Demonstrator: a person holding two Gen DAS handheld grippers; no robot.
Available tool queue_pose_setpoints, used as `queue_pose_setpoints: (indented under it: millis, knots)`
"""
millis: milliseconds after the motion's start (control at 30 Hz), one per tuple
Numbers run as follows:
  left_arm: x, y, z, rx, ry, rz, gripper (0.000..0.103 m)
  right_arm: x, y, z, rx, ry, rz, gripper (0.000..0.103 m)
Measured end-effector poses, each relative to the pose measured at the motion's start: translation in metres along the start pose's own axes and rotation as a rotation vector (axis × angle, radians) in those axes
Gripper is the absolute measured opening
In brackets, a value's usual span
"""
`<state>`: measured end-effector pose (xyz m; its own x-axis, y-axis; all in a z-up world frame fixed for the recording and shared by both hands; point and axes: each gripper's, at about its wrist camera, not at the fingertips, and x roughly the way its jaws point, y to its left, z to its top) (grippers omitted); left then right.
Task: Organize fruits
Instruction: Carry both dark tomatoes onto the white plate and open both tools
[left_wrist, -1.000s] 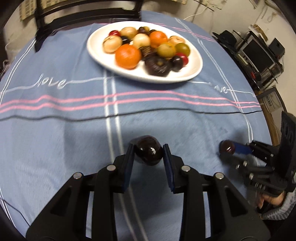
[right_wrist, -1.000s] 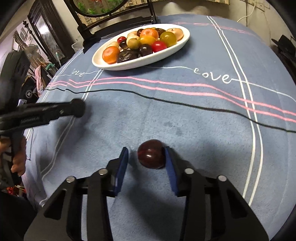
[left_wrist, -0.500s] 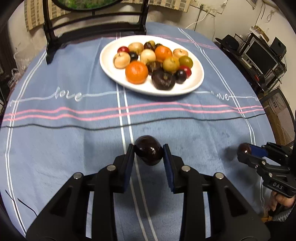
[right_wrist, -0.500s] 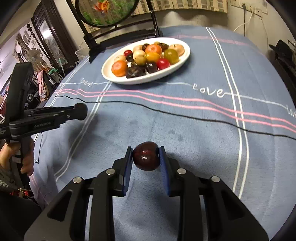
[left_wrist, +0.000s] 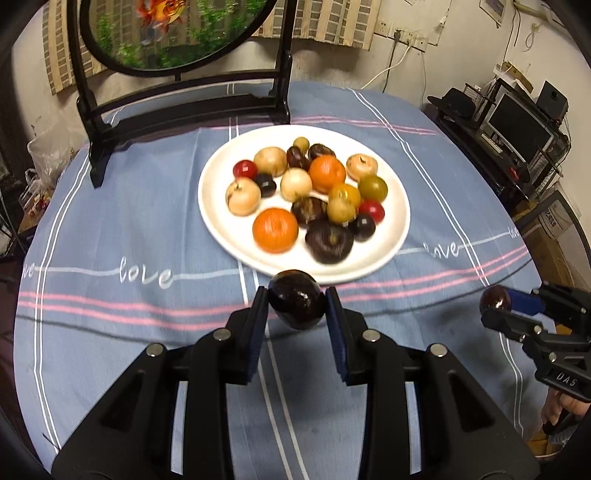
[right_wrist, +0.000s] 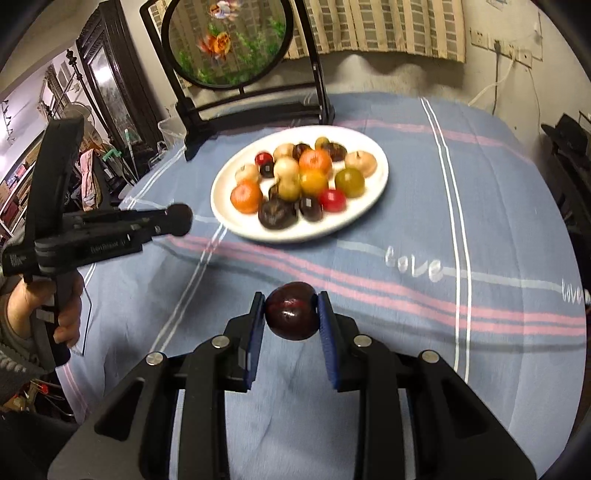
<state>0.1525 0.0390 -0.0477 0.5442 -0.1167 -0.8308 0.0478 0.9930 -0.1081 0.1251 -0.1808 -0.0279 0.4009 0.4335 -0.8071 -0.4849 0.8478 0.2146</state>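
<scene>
Left: the left gripper (left_wrist: 296, 304) clamps a dark purple-black fruit (left_wrist: 296, 304) between its blue pads, held above the blue striped cloth (left_wrist: 129, 229) on the bench, just short of the white plate (left_wrist: 397, 206). Centre: the plate carries the piled mixed fruits (left_wrist: 314, 195). Right: the right gripper (right_wrist: 291, 310) grips a dark red plum (right_wrist: 291, 311) clear of the cloth, nearer than the plate.

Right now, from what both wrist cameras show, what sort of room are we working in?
Most likely a lived-in home room, not a lab. A round table under a blue "love" tablecloth holds a white plate of fruit, a decorative goldfish screen stands behind it, and a cluttered computer desk sits to one side.
</scene>
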Motion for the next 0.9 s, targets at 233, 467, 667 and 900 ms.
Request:
queue_pose_setpoints:
  millis: [233,467,667,900]
  knots:
    - [0.019,0.002,0.030,0.000,-0.008,-0.001,0.032,0.018,-0.005,0.050,-0.034,-0.040,0.010,0.029]
    - [0.047,0.008,0.057,-0.003,0.002,-0.007,0.032,0.048,-0.011,0.090,-0.047,-0.053,0.025,0.029]
    - [0.073,0.017,0.078,-0.013,0.017,-0.009,0.032,0.076,-0.012,0.115,-0.053,-0.051,0.045,0.029]
    - [0.101,0.024,0.098,-0.026,0.034,-0.016,0.032,0.109,-0.018,0.135,-0.049,-0.038,0.054,0.029]
